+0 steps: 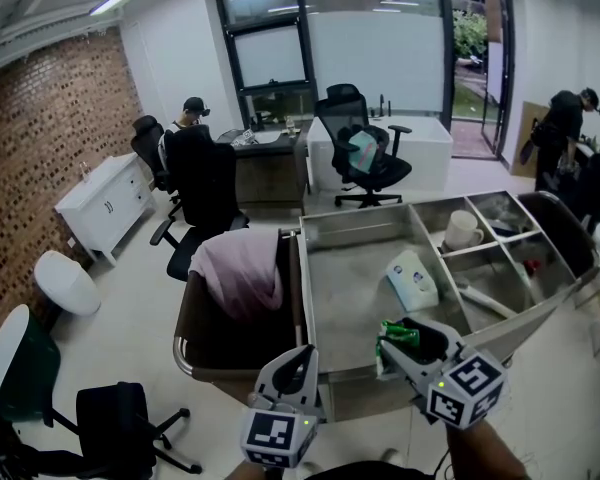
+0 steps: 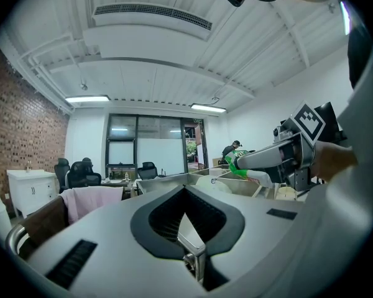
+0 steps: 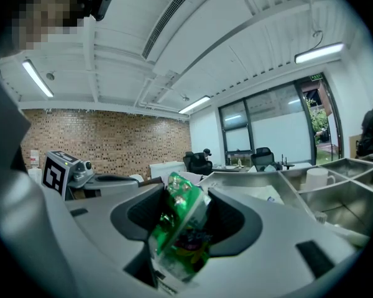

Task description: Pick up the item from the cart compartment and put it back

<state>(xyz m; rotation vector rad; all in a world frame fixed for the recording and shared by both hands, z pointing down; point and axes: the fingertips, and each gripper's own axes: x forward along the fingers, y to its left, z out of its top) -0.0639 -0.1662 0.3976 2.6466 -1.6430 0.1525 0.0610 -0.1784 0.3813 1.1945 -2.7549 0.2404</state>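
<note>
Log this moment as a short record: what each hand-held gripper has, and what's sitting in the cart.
right hand-held gripper: shut on a green snack packet, over the near edge of the cart
left hand-held gripper: shut, nothing between the jaws
big compartment: white pack lying inside
small rear compartment: white mug
brown bin at the cart's left: pink cloth in it
task stage: packet held, not yet put back

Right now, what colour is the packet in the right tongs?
The packet is mainly green; right gripper view shows it best.
</note>
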